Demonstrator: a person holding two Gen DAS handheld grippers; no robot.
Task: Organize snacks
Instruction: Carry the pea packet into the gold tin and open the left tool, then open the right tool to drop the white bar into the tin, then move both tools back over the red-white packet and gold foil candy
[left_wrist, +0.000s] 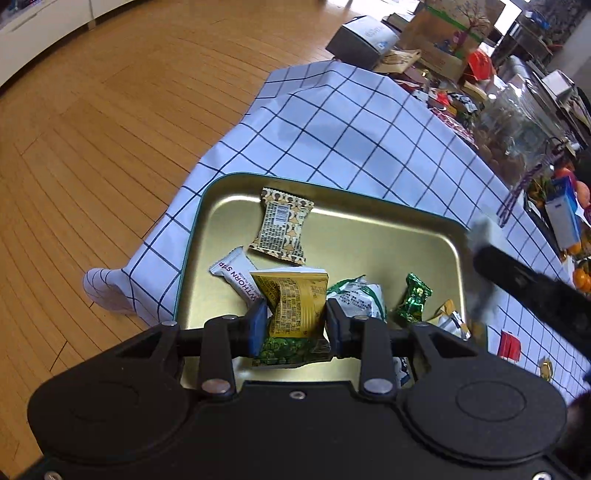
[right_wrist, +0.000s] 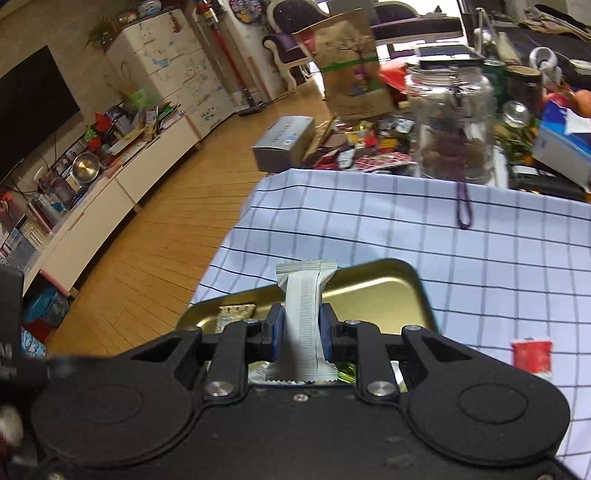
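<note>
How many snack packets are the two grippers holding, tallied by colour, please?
Yellow-and-green foil snack packet, in the left gripper: 1
White plastic snack packet, in the right gripper: 1
Total: 2

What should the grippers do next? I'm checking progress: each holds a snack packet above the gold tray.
Probably lower the left gripper and release its yellow-green packet into the gold tray; it hangs above snacks already lying there.

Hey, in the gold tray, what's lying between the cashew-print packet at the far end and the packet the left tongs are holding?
Only bare tray floor between the cashew-print packet and the yellow packet gripped by the left tongs, in the left wrist view.
</note>
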